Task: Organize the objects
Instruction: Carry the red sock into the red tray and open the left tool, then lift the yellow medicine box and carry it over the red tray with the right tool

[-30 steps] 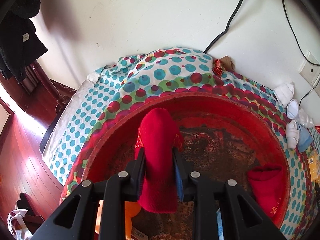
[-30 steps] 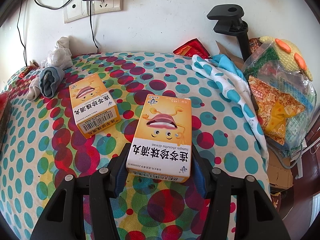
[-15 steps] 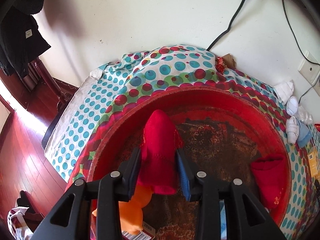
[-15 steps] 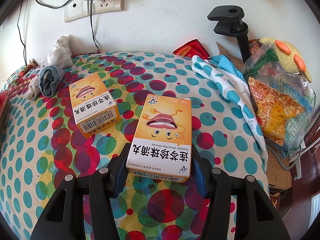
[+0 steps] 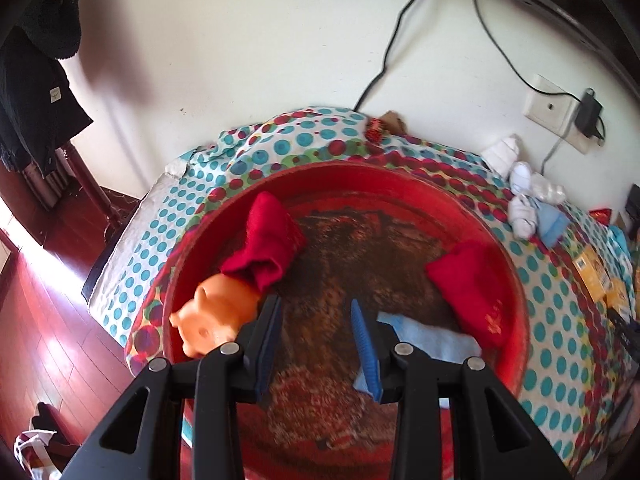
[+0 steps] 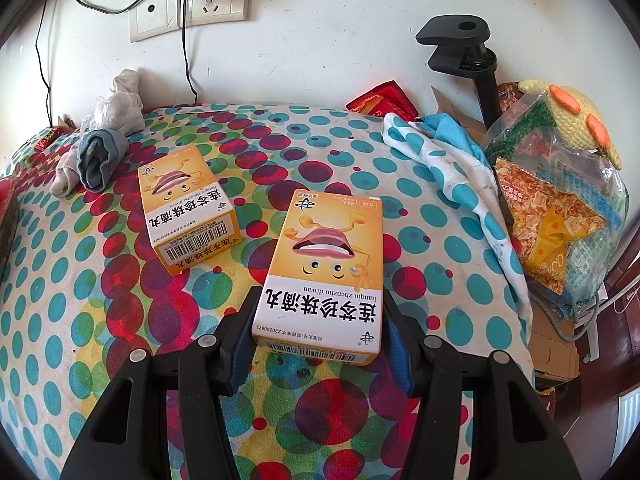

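In the left wrist view, my left gripper is open and empty above a round red basin. In the basin lie a rolled red sock, partly on an orange toy pig, a second red sock at the right, and a light blue cloth. In the right wrist view, my right gripper is shut on an orange and white medicine box, held above the dotted tablecloth. A second such box lies to its left.
Rolled white and blue socks lie by the wall; they also show in the right wrist view. A black clamp, snack bags and a dotted cloth crowd the right. Wall sockets with cables are behind. The wooden floor drops off left.
My left gripper opened and let go of the red sock, which now lies in the basin on the toy pig. The gripper drew back. The right gripper has not moved.
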`<state>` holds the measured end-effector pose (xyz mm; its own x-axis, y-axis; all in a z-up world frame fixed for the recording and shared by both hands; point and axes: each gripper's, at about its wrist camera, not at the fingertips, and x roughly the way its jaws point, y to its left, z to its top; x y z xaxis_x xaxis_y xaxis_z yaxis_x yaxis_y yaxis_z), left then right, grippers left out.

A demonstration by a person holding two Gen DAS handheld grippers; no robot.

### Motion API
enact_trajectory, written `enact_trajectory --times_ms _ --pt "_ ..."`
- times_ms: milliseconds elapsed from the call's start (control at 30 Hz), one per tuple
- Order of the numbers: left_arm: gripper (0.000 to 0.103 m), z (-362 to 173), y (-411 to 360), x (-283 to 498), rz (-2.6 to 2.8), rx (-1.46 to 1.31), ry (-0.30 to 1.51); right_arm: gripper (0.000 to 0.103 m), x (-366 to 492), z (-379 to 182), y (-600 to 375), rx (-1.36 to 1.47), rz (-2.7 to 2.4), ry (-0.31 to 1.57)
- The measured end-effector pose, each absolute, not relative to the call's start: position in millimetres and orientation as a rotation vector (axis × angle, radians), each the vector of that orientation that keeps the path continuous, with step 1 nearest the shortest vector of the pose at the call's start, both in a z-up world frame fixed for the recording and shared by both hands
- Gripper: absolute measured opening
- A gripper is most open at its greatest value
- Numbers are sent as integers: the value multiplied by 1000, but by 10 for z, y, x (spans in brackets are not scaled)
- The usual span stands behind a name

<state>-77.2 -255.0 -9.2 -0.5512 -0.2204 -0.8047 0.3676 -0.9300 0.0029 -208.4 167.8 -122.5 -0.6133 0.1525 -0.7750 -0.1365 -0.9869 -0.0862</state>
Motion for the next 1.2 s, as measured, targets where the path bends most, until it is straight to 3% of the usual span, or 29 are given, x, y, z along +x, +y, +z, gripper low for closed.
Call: enact_trajectory --times_ms 467,700,900,1200 --pt "37 -204 -2202 -237 -2473 1125 42 52 -2096 -1224 1860 -1265 2677 -82" --pt "37 -306 -2149 -204 -2533 1062 106 52 -2058 -1160 2172 -1146 2685 -159" --pt "39 -342 -2064 -164 -2605 1002 28 51 -2065 -1049 2642 -1192 2727 -40" --pt "48 -343 -2287 -91 -2609 984 197 52 -2036 -664 2811 -1131 2903 32"
